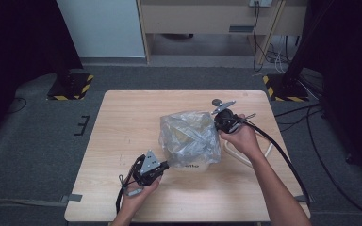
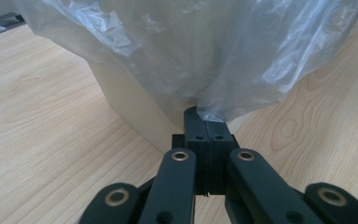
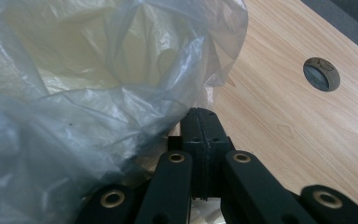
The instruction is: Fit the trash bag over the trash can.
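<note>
On the wooden bench point(image 1: 122, 141), a cream bin point(image 2: 135, 107) is sitting mid-bench, and I am fitting a thin, clear plastic bag point(image 1: 188, 136) over it. The film is light, limp and slippery, so its edges are best. My left tool point(image 2: 205, 122) and right tool point(image 3: 204, 122) are both clamped shut on the hem.

The plastic bag point(image 1: 189, 136) hides most of the cream container point(image 2: 135, 107) inside.

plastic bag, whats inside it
Through the clear plastic bag a cream-coloured bin shows, the bag draped over its rim. Crumpled plastic hides the bin's inside.
</note>
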### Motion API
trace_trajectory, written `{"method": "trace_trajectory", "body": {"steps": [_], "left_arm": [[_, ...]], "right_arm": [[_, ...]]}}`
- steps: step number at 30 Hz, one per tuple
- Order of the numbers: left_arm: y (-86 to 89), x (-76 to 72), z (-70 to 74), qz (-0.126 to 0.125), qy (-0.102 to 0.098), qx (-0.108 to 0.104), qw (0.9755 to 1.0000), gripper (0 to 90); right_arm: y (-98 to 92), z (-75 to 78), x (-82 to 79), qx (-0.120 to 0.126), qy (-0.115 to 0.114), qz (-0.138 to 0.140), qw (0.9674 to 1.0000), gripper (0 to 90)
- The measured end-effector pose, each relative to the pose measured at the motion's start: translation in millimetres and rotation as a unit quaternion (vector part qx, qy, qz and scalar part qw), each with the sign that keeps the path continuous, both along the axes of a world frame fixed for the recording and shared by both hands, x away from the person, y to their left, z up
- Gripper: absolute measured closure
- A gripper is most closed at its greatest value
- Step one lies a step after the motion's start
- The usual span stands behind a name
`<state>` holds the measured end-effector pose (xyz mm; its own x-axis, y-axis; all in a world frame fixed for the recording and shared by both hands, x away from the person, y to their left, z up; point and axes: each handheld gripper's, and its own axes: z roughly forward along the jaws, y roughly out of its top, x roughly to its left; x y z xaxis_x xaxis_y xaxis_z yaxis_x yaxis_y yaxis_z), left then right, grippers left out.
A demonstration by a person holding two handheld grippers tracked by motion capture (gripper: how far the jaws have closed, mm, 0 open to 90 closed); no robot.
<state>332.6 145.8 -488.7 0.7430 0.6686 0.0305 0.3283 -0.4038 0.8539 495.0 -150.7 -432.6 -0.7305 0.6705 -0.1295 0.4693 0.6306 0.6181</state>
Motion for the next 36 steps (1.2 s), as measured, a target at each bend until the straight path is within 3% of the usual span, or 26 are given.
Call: {"method": "trace_trajectory", "body": {"steps": [6, 9, 12, 17, 21, 23, 28, 30, 31, 36], "left_arm": [[1.0, 0.2, -0.6, 0.0, 0.0, 0.001, 1.0, 90.0], [2.9, -0.9, 1.4, 0.012, -0.009, -0.004, 0.9999, 89.9], [5.9, -2.3, 5.4, 0.033, -0.017, -0.018, 0.9991, 73.6], [11.0, -4.8, 17.3, 0.046, -0.034, -0.029, 0.9979, 48.5], [11.8, -8.2, 27.2, 0.04, -0.05, -0.028, 0.9976, 34.6], [11.9, -6.7, 31.6, 0.025, -0.061, -0.037, 0.9971, 31.6], [8.5, -11.5, 43.1, 0.013, -0.073, -0.045, 0.9963, 26.4], [5.7, -16.3, 47.3, 0.014, -0.063, -0.041, 0.9971, 24.9], [3.8, -15.3, 49.7, -0.001, -0.078, -0.041, 0.9961, 24.2], [0.2, -19.7, 57.9, -0.008, -0.081, -0.05, 0.9954, 20.9]], "right_arm": [[-0.9, -0.8, 1.2, 0.003, 0.0, -0.001, 1.0, 90.0], [-0.4, 0.0, 0.4, 0.0, -0.004, -0.003, 1.0, 90.0], [0.2, -0.7, -0.1, 0.002, -0.009, -0.003, 1.0, 90.0], [1.3, 0.3, -1.6, 0.005, -0.015, -0.003, 0.9999, 90.0], [1.3, 0.3, -1.9, 0.003, -0.021, -0.002, 0.9998, 90.0], [1.4, 0.7, -2.4, 0.002, -0.021, -0.005, 0.9998, 90.0], [1.0, 2.0, -2.1, 0.006, -0.026, -0.009, 0.9996, 90.0], [0.7, 2.5, -2.4, 0.004, -0.026, -0.009, 0.9996, 90.0], [0.5, 2.6, -2.4, 0.004, -0.026, -0.009, 0.9996, 90.0], [0.5, 2.8, -3.3, 0.005, -0.028, -0.008, 0.9996, 90.0]]}}
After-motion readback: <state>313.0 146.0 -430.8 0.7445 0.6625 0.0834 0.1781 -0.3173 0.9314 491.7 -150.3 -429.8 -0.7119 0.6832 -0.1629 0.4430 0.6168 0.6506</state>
